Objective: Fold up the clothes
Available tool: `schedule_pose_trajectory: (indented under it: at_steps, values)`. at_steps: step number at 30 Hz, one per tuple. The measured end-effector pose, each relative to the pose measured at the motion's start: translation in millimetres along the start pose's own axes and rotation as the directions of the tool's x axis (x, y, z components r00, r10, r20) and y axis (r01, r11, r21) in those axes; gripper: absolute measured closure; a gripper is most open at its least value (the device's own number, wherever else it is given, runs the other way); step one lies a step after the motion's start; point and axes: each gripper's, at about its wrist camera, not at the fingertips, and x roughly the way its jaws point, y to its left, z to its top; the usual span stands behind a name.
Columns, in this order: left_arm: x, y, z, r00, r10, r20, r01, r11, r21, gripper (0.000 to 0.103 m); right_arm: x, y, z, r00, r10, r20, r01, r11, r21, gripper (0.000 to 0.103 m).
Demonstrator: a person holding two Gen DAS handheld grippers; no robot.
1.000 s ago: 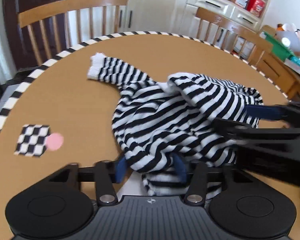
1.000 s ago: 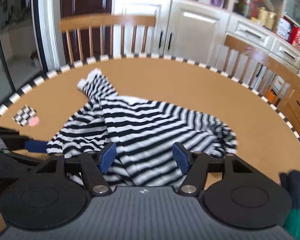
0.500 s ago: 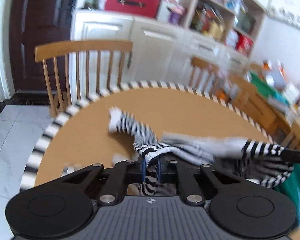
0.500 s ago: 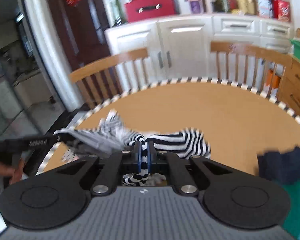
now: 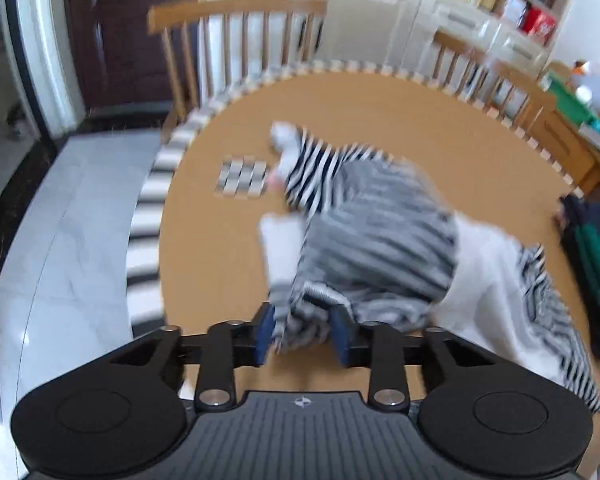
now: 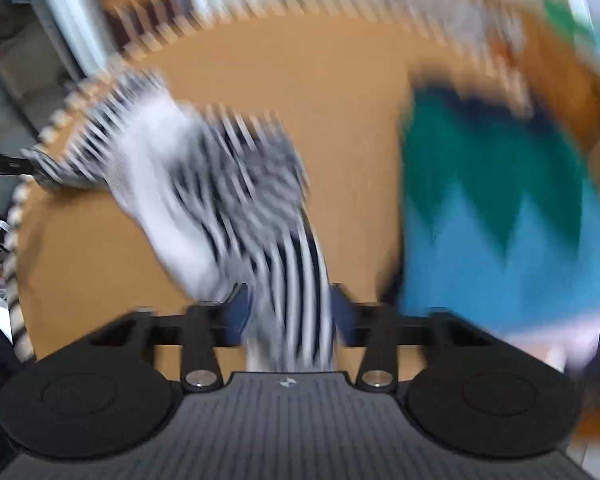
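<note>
A black-and-white striped sweater (image 5: pixel 372 232) lies spread on the round wooden table (image 5: pixel 220 248), blurred by motion. My left gripper (image 5: pixel 302 336) has its blue pads partly apart with a bunch of the sweater's edge between them. In the right wrist view the sweater (image 6: pixel 236 184) runs from the left down to my right gripper (image 6: pixel 288 320), whose pads are also partly apart with striped cloth between them. Both views are blurred.
A folded blue, green and navy garment (image 6: pixel 500 208) lies on the table to the right, and shows at the right edge of the left wrist view (image 5: pixel 592 256). A checkered marker (image 5: pixel 242 178) lies near the left rim. Wooden chairs (image 5: pixel 236 44) stand behind the table.
Both grippers closed on the sweater, lifted and swung it, then lowered it spread onto the table. Their jaws have now widened from tightly shut. Both cameras are moving fast.
</note>
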Motion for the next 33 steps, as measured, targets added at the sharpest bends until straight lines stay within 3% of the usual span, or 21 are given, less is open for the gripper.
schedule_pose_trajectory:
  at_steps: [2, 4, 7, 9, 12, 14, 16, 17, 18, 19, 22, 27, 30, 33]
  values:
    - [-6.4, 0.1, -5.9, 1.0, 0.014, -0.008, -0.013, 1.0, 0.004, 0.047, 7.0, 24.9, 20.7, 0.993, 0.076, 0.094, -0.062, 0.987, -0.15, 0.051]
    - [-1.0, -10.0, 0.4, 1.0, 0.011, 0.002, -0.011, 0.998, 0.058, 0.043, 29.7, 49.9, 37.4, 0.983, 0.15, 0.109, -0.119, 0.962, -0.246, 0.056]
    - [33.5, -28.6, 14.0, 1.0, -0.012, 0.004, 0.011, 0.983, 0.182, 0.032, 78.5, 92.8, 48.6, 0.981, 0.195, 0.022, -0.171, 0.907, -0.385, 0.061]
    - [59.2, -36.6, 18.5, 0.999, -0.008, -0.047, 0.018, 0.976, 0.215, 0.03, 99.2, 117.4, 46.4, 0.978, 0.209, -0.008, -0.188, 0.86, -0.474, 0.061]
    - [99.1, -32.9, 23.8, 0.993, -0.011, -0.122, 0.031, 0.986, 0.163, 0.03, 119.5, 139.0, 43.3, 0.981, 0.189, -0.043, -0.182, 0.826, -0.533, 0.062]
    - [109.6, -26.3, 24.7, 0.987, -0.069, -0.148, 0.077, 0.996, 0.053, 0.039, 126.3, 137.5, 48.0, 0.983, 0.172, -0.06, -0.179, 0.851, -0.493, 0.069]
    - [118.2, -15.0, 23.0, 0.974, -0.161, -0.162, 0.147, 0.985, -0.093, 0.066, 133.1, 127.9, 54.2, 0.977, 0.2, -0.08, -0.215, 0.886, -0.41, 0.082]
    - [122.2, -7.9, 21.0, 0.967, -0.193, -0.164, 0.167, 0.973, -0.158, 0.085, 134.6, 122.5, 57.1, 0.972, 0.221, -0.079, -0.234, 0.9, -0.368, 0.084]
    - [125.3, -1.3, 19.2, 0.963, -0.217, -0.162, 0.18, 0.96, -0.214, 0.093, 135.8, 118.3, 59.7, 0.97, 0.231, -0.079, -0.244, 0.91, -0.335, 0.093]
    - [124.1, 3.8, 18.3, 0.964, -0.219, -0.151, 0.179, 0.954, -0.241, 0.094, 136.8, 115.2, 61.9, 0.969, 0.232, -0.08, -0.246, 0.918, -0.31, 0.1]
    - [100.5, 22.3, 21.6, 0.969, -0.239, -0.064, 0.213, 0.937, -0.276, 0.097, 118.6, 90.3, 76.6, 0.96, 0.278, -0.022, -0.277, 0.946, -0.169, 0.1]
    - [26.9, 38.3, 27.8, 0.968, -0.246, 0.041, 0.249, 0.947, -0.204, 0.1, 55.5, 47.7, 119.0, 0.947, 0.275, 0.167, -0.259, 0.959, -0.11, 0.1]
    - [-9.4, 36.2, 15.4, 0.944, -0.329, 0.014, 0.325, 0.923, -0.205, 0.1, 39.6, 11.2, 153.4, 0.941, 0.221, 0.256, -0.212, 0.975, -0.063, 0.1]
    - [-29.4, 26.3, -9.2, 0.914, -0.4, -0.061, 0.375, 0.894, -0.243, 0.1, 49.4, -28.0, 170.9, 0.956, 0.066, 0.285, -0.057, 0.998, -0.041, 0.1]
